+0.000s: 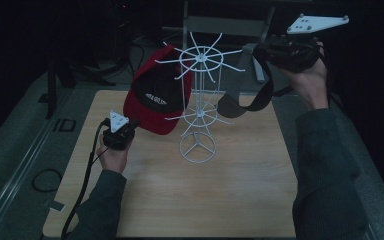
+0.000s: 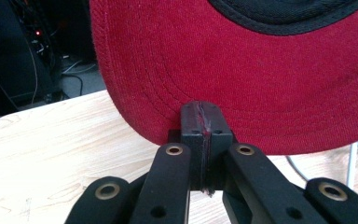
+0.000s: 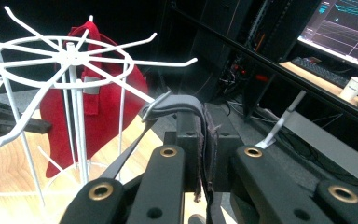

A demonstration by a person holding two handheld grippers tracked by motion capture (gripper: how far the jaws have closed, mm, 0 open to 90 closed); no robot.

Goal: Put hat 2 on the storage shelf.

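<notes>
The red cotton baseball cap with a black lining (image 1: 152, 97) hung tilted beside the white wire rotating display rack (image 1: 198, 105), its brim low over the light wooden tabletop (image 1: 180, 200). White lettering sat on the black lining inside the cap, too small and blurred to read. The left hand-held gripper (image 2: 200, 122) was pressed together on the edge of the cap's red brim, pinching it just above the tabletop. The right hand-held gripper (image 3: 204, 122) was raised at the far right, level with the top ring of the rack, its jaws pinching a dark grey fabric strap (image 1: 252, 100) that drooped in a loop behind the rack's stem. A white mug (image 3: 355, 87) stood on a desk in the background beside a dark keyboard (image 3: 318, 65).
</notes>
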